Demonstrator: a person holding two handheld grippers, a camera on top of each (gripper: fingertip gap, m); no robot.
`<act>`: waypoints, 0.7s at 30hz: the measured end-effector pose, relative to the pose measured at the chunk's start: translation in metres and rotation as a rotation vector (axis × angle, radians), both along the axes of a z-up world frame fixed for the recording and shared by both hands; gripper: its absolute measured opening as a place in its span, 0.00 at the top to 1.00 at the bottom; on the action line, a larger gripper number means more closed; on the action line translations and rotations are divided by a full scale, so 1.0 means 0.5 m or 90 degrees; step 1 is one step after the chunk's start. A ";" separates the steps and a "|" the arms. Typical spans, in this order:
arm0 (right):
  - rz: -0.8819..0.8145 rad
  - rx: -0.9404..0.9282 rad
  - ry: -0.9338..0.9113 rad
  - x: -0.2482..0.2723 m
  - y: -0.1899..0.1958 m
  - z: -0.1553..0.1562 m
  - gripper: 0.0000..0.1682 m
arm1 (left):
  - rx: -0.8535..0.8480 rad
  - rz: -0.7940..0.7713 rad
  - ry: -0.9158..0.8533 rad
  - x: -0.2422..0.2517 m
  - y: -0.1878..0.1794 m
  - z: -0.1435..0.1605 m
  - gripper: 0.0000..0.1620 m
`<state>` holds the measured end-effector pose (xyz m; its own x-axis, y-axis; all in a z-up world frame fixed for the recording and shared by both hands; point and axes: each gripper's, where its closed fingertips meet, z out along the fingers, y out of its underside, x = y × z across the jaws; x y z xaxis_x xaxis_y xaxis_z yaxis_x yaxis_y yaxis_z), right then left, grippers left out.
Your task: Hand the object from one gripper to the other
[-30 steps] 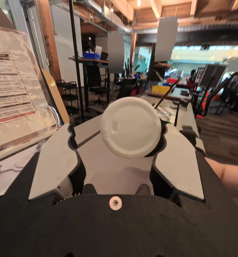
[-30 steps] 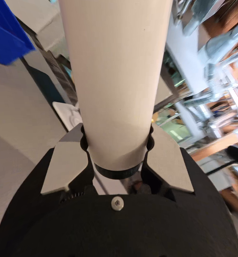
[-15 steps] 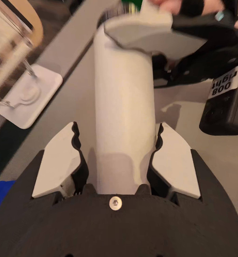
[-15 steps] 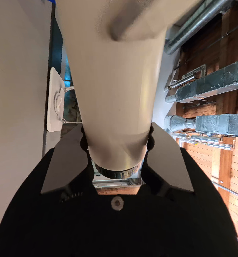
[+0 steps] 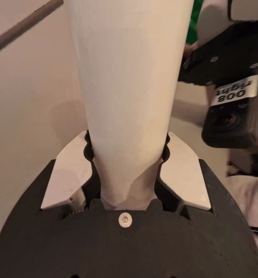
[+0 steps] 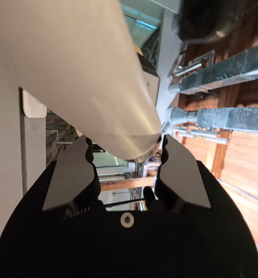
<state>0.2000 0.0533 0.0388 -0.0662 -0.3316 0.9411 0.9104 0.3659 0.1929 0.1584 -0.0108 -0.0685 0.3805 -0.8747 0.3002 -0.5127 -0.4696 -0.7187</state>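
Handover looks essentially done from my end. My left gripper is clamped on the tall cream-white matte cylinder, a bottle or tumbler by the look of it. Both ridged pads press its sides low in the left wrist frame, and the body runs straight up through frame centre and out the top edge.

My right gripper has its jaws parted and grips nothing. In the right wrist view the same cylinder fills the upper left, tilted, and its rounded end sits just above the fingertips, close to the right one. I can't tell whether it brushes that tip. It isn't seated between the pads.

Left to do, as I judge it: back the right gripper clear and confirm the left hold carries the weight alone.

Object: smooth, plain, no label visible, slight sheen near the end in the right view. The grip sits near one end, so I'd expect it to lever.

Right gripper's black body and camera show at right edge of left view, near the cylinder.
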 end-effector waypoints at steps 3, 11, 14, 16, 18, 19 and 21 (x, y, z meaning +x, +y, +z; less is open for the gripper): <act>-0.002 0.011 0.089 0.027 -0.006 0.044 0.47 | -0.086 -0.039 -0.163 0.035 -0.018 0.040 0.44; 0.055 -0.193 0.428 0.082 0.005 0.085 0.50 | -0.160 -0.137 -0.429 0.046 -0.063 0.169 0.45; 0.075 -0.367 0.538 0.073 0.011 0.054 0.56 | -0.140 -0.140 -0.411 0.055 -0.072 0.165 0.45; 0.091 -0.477 0.601 0.061 0.007 0.037 0.57 | -0.174 -0.159 -0.470 0.057 -0.084 0.192 0.45; 0.116 -0.563 0.654 0.051 -0.002 0.030 0.58 | -0.216 -0.180 -0.540 0.051 -0.094 0.225 0.45; 0.135 -0.593 0.672 0.047 -0.006 0.031 0.57 | -0.223 -0.188 -0.557 0.048 -0.098 0.236 0.46; 0.180 -0.656 0.705 0.040 -0.015 0.030 0.57 | -0.222 -0.192 -0.582 0.039 -0.100 0.255 0.46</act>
<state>0.2202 0.0457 0.0541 0.7492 0.5925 0.2961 0.3025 0.0915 -0.9487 0.1779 -0.0609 0.0588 -0.3437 -0.7041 0.6214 0.0308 -0.6698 -0.7419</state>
